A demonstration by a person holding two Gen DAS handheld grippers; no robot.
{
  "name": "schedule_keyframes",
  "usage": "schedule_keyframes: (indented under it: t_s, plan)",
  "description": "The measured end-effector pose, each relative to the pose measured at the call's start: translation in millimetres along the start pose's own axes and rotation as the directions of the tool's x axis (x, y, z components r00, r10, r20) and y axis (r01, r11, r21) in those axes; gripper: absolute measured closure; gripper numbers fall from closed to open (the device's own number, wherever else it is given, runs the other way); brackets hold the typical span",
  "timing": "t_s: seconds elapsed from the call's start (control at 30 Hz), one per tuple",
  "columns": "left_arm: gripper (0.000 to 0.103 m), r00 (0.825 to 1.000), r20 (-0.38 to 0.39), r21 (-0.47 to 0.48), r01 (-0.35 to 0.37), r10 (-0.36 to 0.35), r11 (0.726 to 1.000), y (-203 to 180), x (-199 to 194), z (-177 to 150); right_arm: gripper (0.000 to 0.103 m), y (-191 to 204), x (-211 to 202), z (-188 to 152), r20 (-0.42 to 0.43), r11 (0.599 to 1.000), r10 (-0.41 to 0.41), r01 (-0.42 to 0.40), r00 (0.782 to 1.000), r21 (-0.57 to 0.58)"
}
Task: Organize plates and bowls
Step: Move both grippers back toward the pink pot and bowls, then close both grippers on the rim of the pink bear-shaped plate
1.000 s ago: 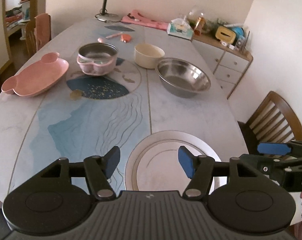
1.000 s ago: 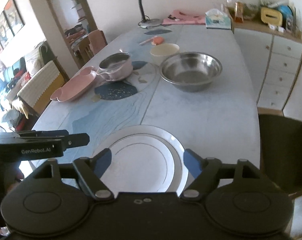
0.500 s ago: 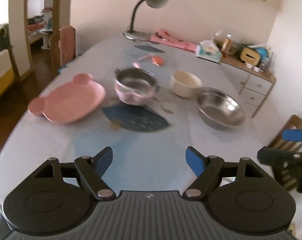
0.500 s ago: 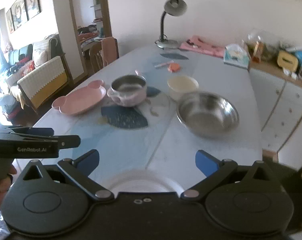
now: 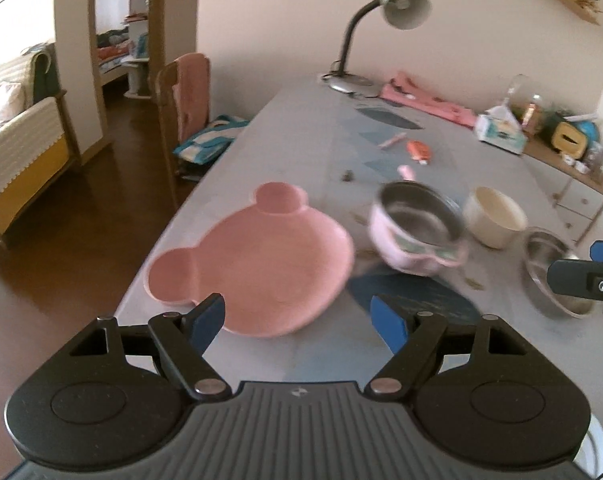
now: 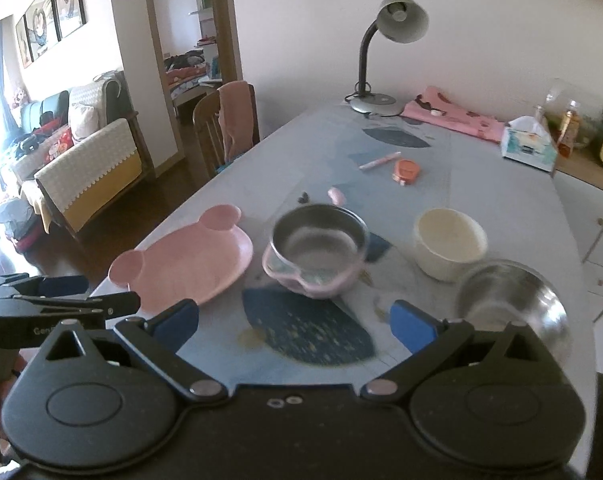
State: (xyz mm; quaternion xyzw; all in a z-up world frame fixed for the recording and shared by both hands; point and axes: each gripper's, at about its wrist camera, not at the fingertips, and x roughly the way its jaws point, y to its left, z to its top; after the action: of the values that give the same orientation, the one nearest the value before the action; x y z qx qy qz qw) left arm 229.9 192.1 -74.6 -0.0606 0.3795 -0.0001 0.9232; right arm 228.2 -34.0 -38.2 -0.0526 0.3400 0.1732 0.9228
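A: Left wrist view first. Where does the left gripper stand?

B: Above the near end of the table. Its jaws are released and have just been spreading, with nothing clamped; the pink plate shows between and beyond the blue pads.

A: And that plate against the table edge?

B: Its two round ears sit close to the left edge, with only a thin strip of top outside them. Bare top lies between the plate's near rim and the pads.

A: What is right of the plate?

B: The pink bowl with a steel lining, just beside it but apart. Past that, the cream bowl, then the steel bowl near the right edge, partly behind the right gripper's tip.

A: Now the right wrist view.

B: The right gripper has jaws spread wide, freshly opened, grasping nothing. Between the pads lies open top with a dark blue patch. The plate is left of the pink bowl, one ear right at the left edge. The left gripper is just beside the plate's near ear; I cannot tell whether they touch.

A: Right of the pink bowl?

B: The cream bowl, apart from it, and the steel bowl at the cream bowl's near right, blurred; contact is unclear. Beyond the bowls the top is mostly open up to the lamp.
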Motion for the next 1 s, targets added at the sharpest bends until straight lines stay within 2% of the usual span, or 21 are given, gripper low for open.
schedule_keyframes:
  t_s: [0.13,0.33,0.53,0.73,0.8,0.87,0.93,1.0]
  plan:
    - [0.023,1.000,-0.019,-0.016,-0.022,0.021,1.000,28.0,20.7,7.4,0.002,18.7,29.3,12.0,-0.016,1.000,0.011,-0.011,1.000,-0.009]
    - [0.023,0.997,-0.051,-0.032,-0.059,0.057,0.998,63.7,52.1,12.8,0.007,40.1,77.6,23.8,-0.088,1.000,0.032,-0.031,0.996,0.005]
    - [0.023,0.990,-0.102,-0.067,-0.101,0.094,0.993,96.4,81.5,13.9,0.015,55.6,122.7,25.6,-0.161,1.000,-0.008,0.007,0.987,-0.008]
    - [0.023,0.985,-0.148,-0.075,-0.100,0.088,0.992,111.2,105.2,16.2,0.022,63.5,158.4,23.7,-0.226,0.999,-0.022,0.028,0.974,0.022]
    - [0.023,0.983,-0.165,-0.083,-0.094,0.080,0.992,113.9,111.3,15.5,0.021,68.7,161.7,23.0,-0.212,0.999,-0.027,0.032,0.977,0.018]
    - [0.024,0.982,-0.172,-0.086,-0.096,0.080,0.992,116.9,113.9,14.1,0.029,70.9,167.9,23.6,-0.231,0.999,-0.014,0.021,0.973,0.030]
    - [0.024,0.982,-0.172,-0.091,-0.096,0.079,0.991,119.8,114.7,13.2,0.031,70.1,173.6,23.2,-0.246,0.998,-0.011,0.027,0.969,0.062]
    - [0.033,0.982,-0.173,-0.093,-0.095,0.078,0.991,121.6,115.8,13.4,0.032,70.0,177.9,19.9,-0.262,0.996,-0.012,0.035,0.965,0.081]
